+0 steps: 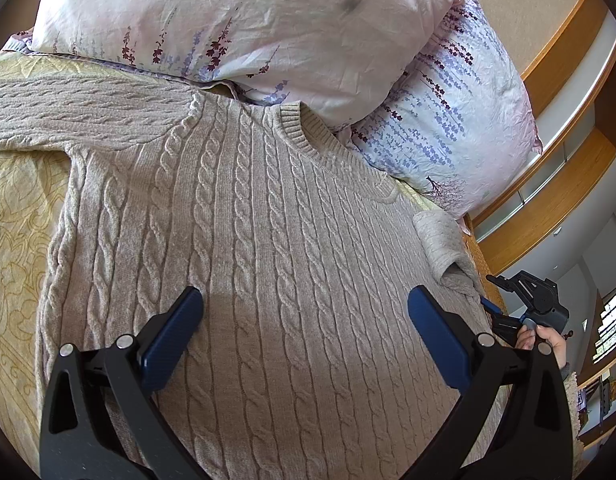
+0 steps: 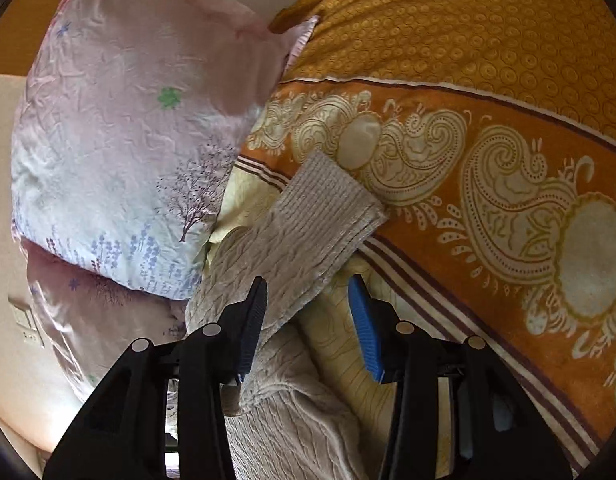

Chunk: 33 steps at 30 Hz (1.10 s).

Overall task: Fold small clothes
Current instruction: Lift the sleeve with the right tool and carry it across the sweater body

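A beige cable-knit sweater point(image 1: 267, 220) lies flat on the bed with its collar point(image 1: 303, 128) toward the pillows. One sleeve point(image 1: 67, 112) stretches out to the left. My left gripper point(image 1: 305, 300) hovers over the sweater's body, jaws wide open, nothing between them. The other sleeve point(image 2: 291, 248) runs off the sweater's right side, its ribbed cuff point(image 2: 332, 196) resting on the orange blanket. My right gripper point(image 2: 308, 288) is open around that sleeve: the left pad is beside the knit and the right pad stands clear of it. A hand point(image 1: 548, 340) holds that gripper at the bed's right edge.
Two floral pillows point(image 1: 247, 32) point(image 1: 448, 120) are stacked just behind the collar. A pale yellow patterned sheet point(image 1: 15, 208) lies under the sweater. An orange paisley blanket point(image 2: 488, 140) is heaped to the right. Wooden shelving point(image 1: 568, 120) stands beyond the pillows.
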Available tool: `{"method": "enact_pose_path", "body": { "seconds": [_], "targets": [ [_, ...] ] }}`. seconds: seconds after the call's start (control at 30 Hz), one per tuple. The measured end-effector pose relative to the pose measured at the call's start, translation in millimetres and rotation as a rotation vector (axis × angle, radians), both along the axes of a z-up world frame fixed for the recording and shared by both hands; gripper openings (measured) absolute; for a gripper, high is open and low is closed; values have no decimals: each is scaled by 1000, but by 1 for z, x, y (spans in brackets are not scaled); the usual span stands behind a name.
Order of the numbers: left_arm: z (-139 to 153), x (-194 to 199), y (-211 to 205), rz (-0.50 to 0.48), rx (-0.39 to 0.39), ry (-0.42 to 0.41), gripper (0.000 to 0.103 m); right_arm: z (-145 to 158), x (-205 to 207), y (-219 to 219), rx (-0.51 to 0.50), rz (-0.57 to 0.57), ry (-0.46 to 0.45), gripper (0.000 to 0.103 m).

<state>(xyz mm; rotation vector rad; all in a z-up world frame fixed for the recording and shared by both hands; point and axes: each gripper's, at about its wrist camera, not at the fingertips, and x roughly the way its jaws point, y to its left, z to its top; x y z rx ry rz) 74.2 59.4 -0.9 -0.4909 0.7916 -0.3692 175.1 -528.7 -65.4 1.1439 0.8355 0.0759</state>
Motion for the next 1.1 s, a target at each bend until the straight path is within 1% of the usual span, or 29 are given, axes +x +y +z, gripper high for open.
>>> {"method": "enact_pose_path", "body": {
  "seconds": [0.07,0.13,0.17,0.27,0.33,0.43,0.5,0.63,0.73,0.83,0.97,1.03,1.1],
  "targets": [
    [0,0,0,0,0,0,101,-3,5,-1,-2,-23,-11,44],
    [0,0,0,0,0,0,101,-2,11,-1,-28,-52,-20,43],
    [0,0,0,0,-1,0,101,-2,13,-2,-45,-64,-24,40],
    [0,0,0,0,-6,-1,101,-5,27,-2,-126,-55,-5,10],
    [-1,-1,1,2,-12,-2,101,0,30,3,-143,-41,-37,10],
    [-1,-1,1,3,-14,-2,101,29,27,18,-148,10,-173,10],
    [-1,-1,2,2,-25,-4,101,52,26,34,-115,63,-264,10],
    [-1,-3,6,5,-54,-13,101,92,28,91,-46,249,-410,10],
    [-1,-3,6,4,-56,-14,101,106,32,149,-14,403,-469,10],
    [-1,-5,7,4,-68,-20,101,101,40,212,-9,536,-467,10],
    [0,-7,9,2,-89,-30,101,75,46,285,-50,675,-388,10],
    [0,-8,11,3,-106,-38,101,61,43,313,-83,733,-347,10],
    [1,-9,13,2,-121,-44,101,52,40,334,-111,775,-327,10]
  ]
}}
